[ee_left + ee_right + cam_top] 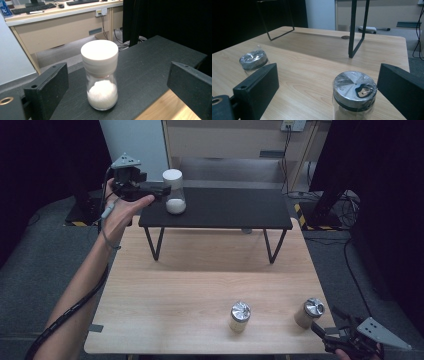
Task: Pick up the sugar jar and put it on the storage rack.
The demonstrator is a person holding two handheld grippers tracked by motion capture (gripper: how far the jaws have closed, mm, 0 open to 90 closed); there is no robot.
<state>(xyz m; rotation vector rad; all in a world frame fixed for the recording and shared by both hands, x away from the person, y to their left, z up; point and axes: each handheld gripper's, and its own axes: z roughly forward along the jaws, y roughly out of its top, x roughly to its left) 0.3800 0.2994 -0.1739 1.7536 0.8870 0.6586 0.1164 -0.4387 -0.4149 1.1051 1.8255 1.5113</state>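
Observation:
A glass jar (174, 192) with a white cap and white powder stands at the left end of a black shelf (230, 209). My left gripper (159, 191) is open just to its left. In the left gripper view the jar (101, 75) stands upright between the spread jaws, touching neither, and my left gripper (119, 75) holds nothing. Two plastic-wrapped, silver-lidded jars stand near the table's front: one (240, 316) in the middle, one (310, 312) at the right. My right gripper (327, 321) is open just behind the right jar (354, 95); in that view my right gripper (328, 80) is empty.
The black shelf stands on thin metal legs (352, 27) at the far half of the wooden table (200, 275). The second wrapped jar (253, 60) lies off to the left of my right jaws. Beyond the table are a beige desk (57, 27), floor cables and dark curtains.

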